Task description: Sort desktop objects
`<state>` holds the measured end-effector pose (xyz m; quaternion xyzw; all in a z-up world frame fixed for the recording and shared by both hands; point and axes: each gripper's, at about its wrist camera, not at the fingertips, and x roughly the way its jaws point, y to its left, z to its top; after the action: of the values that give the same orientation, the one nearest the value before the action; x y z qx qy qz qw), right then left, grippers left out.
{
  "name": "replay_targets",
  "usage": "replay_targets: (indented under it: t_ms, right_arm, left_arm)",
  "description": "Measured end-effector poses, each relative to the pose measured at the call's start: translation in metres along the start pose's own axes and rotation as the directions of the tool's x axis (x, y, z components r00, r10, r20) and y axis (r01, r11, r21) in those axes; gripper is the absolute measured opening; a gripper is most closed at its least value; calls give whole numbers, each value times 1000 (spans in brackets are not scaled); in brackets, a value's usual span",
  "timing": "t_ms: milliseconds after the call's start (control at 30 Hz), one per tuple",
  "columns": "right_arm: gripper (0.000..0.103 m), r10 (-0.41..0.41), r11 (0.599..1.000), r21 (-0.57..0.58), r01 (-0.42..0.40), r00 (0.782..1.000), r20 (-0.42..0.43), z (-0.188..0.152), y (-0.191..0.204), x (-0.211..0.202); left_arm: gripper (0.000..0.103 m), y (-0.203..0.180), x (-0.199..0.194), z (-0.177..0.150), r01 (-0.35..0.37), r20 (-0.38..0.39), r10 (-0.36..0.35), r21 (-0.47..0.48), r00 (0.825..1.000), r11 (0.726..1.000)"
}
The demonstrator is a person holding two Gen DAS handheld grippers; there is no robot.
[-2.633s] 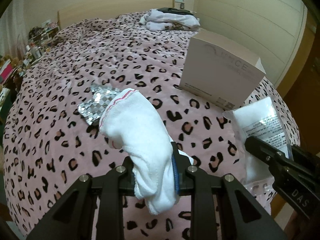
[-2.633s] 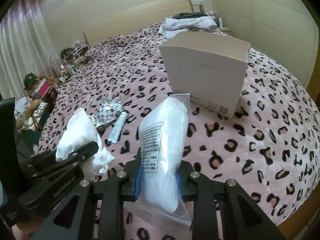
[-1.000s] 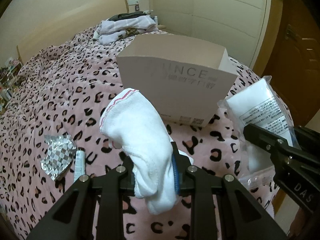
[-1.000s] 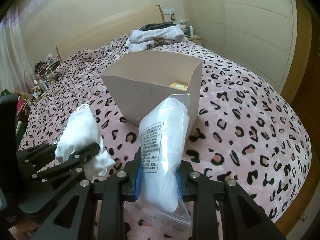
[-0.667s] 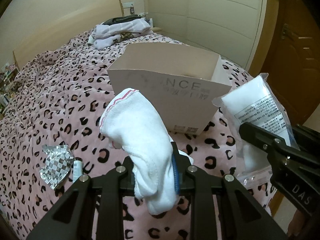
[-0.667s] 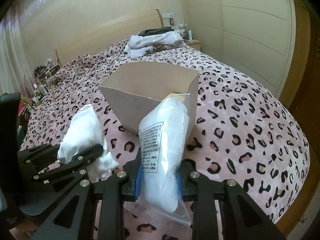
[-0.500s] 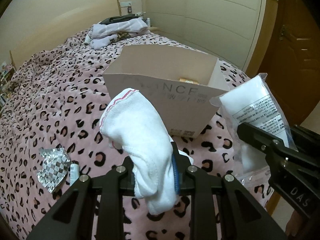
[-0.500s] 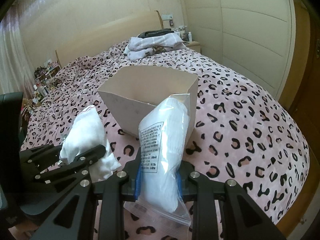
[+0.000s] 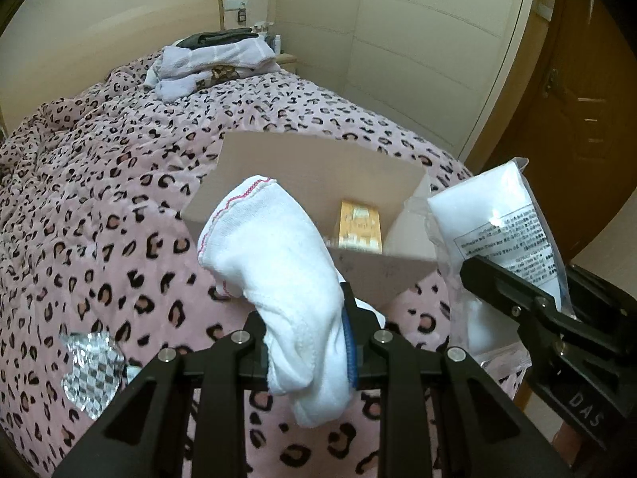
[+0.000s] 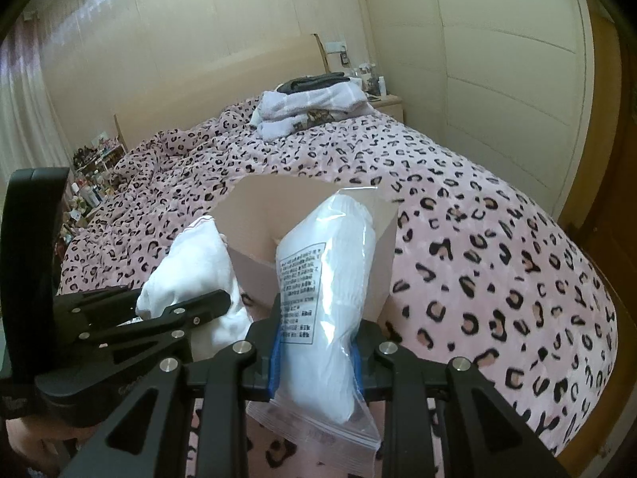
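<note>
Left wrist view
Left tool [image 9: 306, 342]: closed on a white sock [image 9: 278, 279], pinched low on its body.
Sock axis: long axis running up and away from the tool, red-stitched cuff topmost and leaning left, toe end drooping below the fingers.
Reason for hold: likely gripped near one end so the free length can go into the box first.
Cardboard box [image 9: 302, 175]: open-topped, standing on the bed [image 9: 119, 183], just beyond the sock; near wall partly hidden by it.
Box contents: a small yellow packet [image 9: 358, 225] on the floor of the box, against the near wall.
Foil wrapper [image 9: 89, 370]: lying flat on the bed at lower left, well apart from the box, apparently not yet sorted.
Right tool, seen from the side: closed on a clear bag of white material [image 9: 501, 239], held up to the right of the box.

Right wrist view
Right tool [image 10: 314, 354]: closed on the bag, blue pads pressing both flanks near its lower third.
Bag axis: upright, sealed clear edge hanging below the fingers, printed label facing the camera, top tilted slightly right toward the box.
Reason for hold: seemingly raised above the rim for a drop inside.
Box position: directly behind the bag, opening facing up.
Left tool and sock: just beside, on the left, at similar height, apart from the bag.
Folded clothes [image 10: 310, 107]: stacked at the far end of the bed, well apart.
</note>
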<state>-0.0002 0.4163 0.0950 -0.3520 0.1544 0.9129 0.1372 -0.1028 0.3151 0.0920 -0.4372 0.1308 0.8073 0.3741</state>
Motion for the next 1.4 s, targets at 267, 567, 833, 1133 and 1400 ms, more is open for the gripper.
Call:
replay_targets:
  t_ms: [267, 567, 833, 1133, 1400]
  right_arm:
    - [26, -2, 1000, -12, 2, 1000, 21, 35, 0, 10]
    - [26, -17, 1000, -11, 17, 999, 35, 61, -1, 26]
    - [26, -24, 1000, 3, 24, 999, 22, 70, -4, 46]
    - [26, -53, 999, -9, 53, 999, -12, 70, -2, 76]
    - [26, -46, 999, -18, 45, 997, -54, 55, -1, 96]
  left_arm:
    - [25, 3, 7, 42, 6, -4, -6, 10, 1000, 1000]
    - [25, 6, 12, 81, -13, 15, 12, 16, 1000, 1000]
    - [25, 6, 33, 97, -14, 9, 14, 32, 1000, 999]
    - [25, 22, 62, 92, -8, 20, 8, 6, 1000, 1000]
    - [25, 32, 84, 77, -7, 4, 7, 10, 1000, 1000]
